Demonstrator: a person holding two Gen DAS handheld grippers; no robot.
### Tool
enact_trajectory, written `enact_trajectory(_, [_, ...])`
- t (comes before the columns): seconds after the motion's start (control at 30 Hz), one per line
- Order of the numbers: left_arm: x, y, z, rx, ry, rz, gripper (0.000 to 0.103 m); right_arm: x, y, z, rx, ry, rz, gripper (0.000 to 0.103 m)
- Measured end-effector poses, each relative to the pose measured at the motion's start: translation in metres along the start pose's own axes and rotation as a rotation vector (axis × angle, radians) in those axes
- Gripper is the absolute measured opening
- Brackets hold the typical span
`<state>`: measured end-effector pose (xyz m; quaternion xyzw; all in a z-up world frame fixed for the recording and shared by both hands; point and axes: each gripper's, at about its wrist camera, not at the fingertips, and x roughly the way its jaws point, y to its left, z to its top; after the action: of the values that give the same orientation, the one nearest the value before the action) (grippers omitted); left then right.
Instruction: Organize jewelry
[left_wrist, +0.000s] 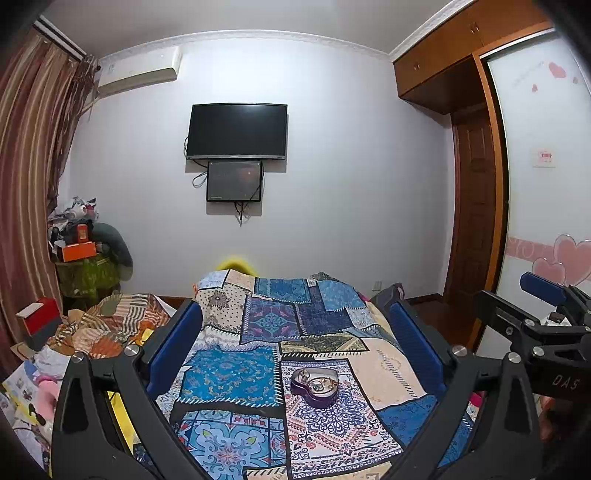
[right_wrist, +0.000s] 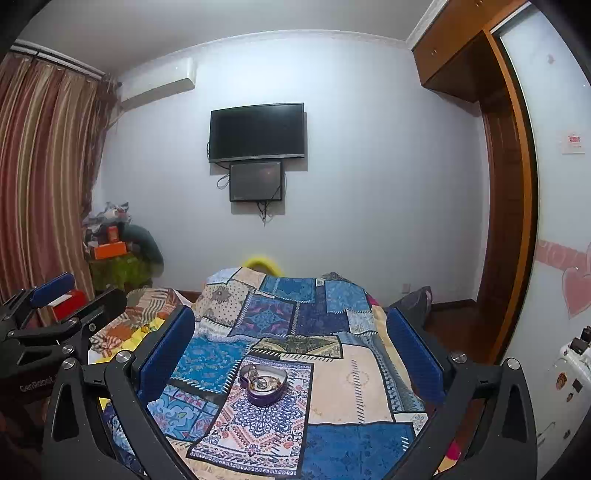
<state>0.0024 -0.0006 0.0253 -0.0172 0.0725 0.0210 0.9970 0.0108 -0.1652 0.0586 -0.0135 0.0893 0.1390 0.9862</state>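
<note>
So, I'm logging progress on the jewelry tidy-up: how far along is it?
Barely begun, it seems. Jewelry lies heaped in the purple heart-shaped box on the patchwork cloth; whether any was sorted is unclear. Both the left tongs and right tongs are open, holding nothing. The sorting appears left.

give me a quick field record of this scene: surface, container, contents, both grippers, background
surface: patchwork cloth, blue and beige panels
container: purple heart-shaped box, open, resting on the cloth
contents: small jewelry pieces, types too small to tell
left gripper: open, empty, above the cloth, apart from the box
right gripper: open, empty, above the cloth
background: dark wall TV, striped curtain
</note>
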Motion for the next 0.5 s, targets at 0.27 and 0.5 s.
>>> enact_trajectory(0.27, [0.0048,0.0028,-0.0016,-0.007,0.015,0.000,0.102,0.0022,-0.0008,0.0009,0.009,0.008,0.001,0.103])
enact_trajectory(0.5, [0.0087,0.0017,-0.0019,-0.013,0.024,-0.001,0.102,0.0028,-0.0013,0.0014,0.012,0.009,-0.004,0.103])
